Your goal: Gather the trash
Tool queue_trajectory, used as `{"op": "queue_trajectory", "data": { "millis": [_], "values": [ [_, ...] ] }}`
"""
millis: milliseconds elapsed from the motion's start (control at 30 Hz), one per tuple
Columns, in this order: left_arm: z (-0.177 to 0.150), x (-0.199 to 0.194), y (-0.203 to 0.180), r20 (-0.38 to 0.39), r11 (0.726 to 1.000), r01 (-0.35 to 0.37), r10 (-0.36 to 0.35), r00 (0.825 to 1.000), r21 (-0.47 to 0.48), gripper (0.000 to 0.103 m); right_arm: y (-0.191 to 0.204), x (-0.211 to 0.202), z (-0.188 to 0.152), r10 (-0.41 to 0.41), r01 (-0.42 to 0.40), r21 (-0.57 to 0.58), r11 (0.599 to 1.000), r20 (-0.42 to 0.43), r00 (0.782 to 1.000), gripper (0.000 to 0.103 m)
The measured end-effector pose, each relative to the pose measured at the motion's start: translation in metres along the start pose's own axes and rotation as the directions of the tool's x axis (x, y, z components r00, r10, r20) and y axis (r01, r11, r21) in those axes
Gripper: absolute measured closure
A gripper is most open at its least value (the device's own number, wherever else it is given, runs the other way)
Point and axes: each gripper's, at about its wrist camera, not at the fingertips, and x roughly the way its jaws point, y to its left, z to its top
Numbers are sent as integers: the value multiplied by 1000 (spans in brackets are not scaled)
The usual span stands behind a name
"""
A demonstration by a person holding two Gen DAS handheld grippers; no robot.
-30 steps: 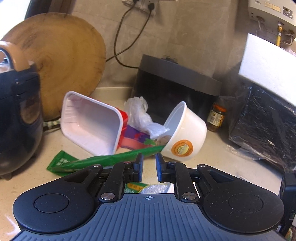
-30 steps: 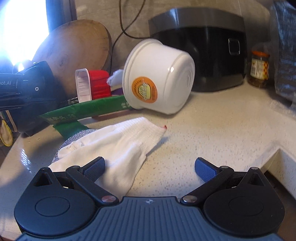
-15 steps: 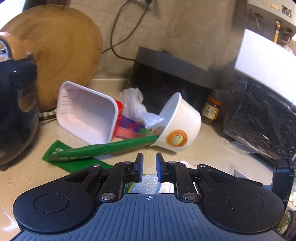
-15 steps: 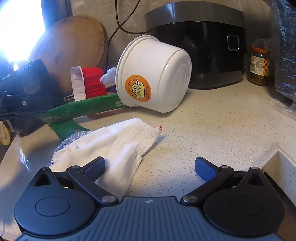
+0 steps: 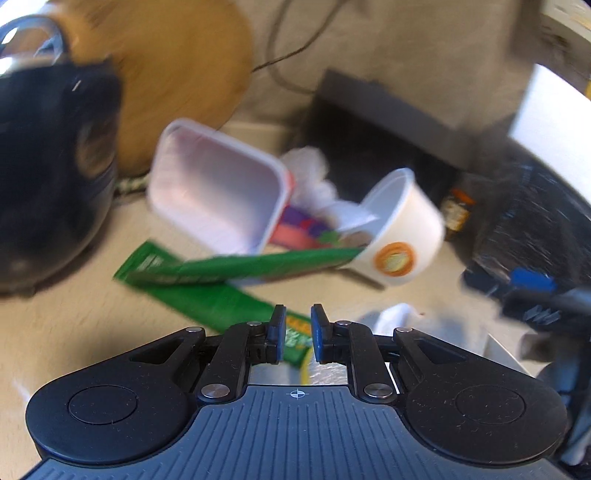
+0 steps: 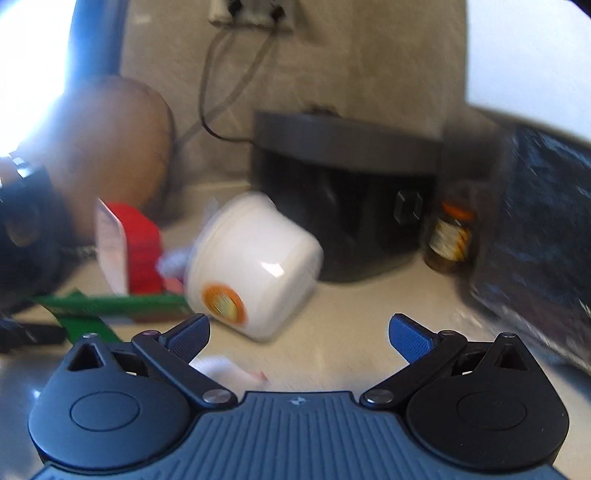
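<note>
A trash pile lies on the beige counter: a white-lined red tub (image 5: 214,195) on its side, crumpled clear plastic (image 5: 310,177), a tipped white bowl (image 5: 402,236) with an orange sticker, and long green wrappers (image 5: 236,267). My left gripper (image 5: 297,325) hovers just short of the wrappers, its pads a narrow gap apart with nothing between them. My right gripper (image 6: 299,332) stands wide open and empty in front of the bowl (image 6: 266,266), above a white glove (image 6: 225,369). The red tub (image 6: 142,247) and a green wrapper (image 6: 110,306) show left of the bowl. Both views are blurred.
A round wooden board (image 5: 177,74) leans on the wall behind a dark cooker (image 5: 48,177) at left. A black appliance (image 6: 351,206), a small jar (image 6: 450,236) and a black crinkled bag (image 6: 535,221) stand at the back right. Cords hang from a wall socket (image 6: 251,14).
My right gripper has risen, so the glove slid to the bottom of its view and the bowl sits lower. My left gripper shifted slightly nearer the wrappers. Neither gripper's jaws moved.
</note>
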Motion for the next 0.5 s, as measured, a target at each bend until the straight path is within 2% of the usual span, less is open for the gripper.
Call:
{"op": "queue_trajectory", "data": {
  "millis": [67, 233, 300, 367, 400, 433, 500],
  "values": [
    [0, 2, 7, -14, 1000, 9, -9, 1000, -23, 86, 3, 1, 19, 14, -15, 24, 1000, 26, 1000, 0],
    [-3, 3, 9, -21, 999, 39, -39, 999, -4, 86, 23, 27, 58, 2, -4, 27, 1000, 91, 996, 5],
    [-4, 3, 6, -30, 999, 46, -46, 998, 2, 86, 37, 51, 69, -51, 55, -28, 998, 108, 993, 8],
    [-4, 0, 6, -31, 998, 56, -56, 998, 7, 86, 47, 76, 74, -130, 139, -89, 986, 101, 986, 15],
    [-5, -2, 6, -29, 998, 61, -60, 998, 9, 86, 46, 86, 75, -143, 150, -105, 983, 77, 987, 31],
    [-5, -5, 7, -25, 998, 65, -64, 998, 11, 86, 40, 93, 75, -145, 148, -100, 984, 40, 989, 44],
    [-6, -9, 9, -17, 997, 76, -76, 997, 17, 86, 12, 84, 73, -85, 85, -10, 996, 9, 996, 47]
  ]
}}
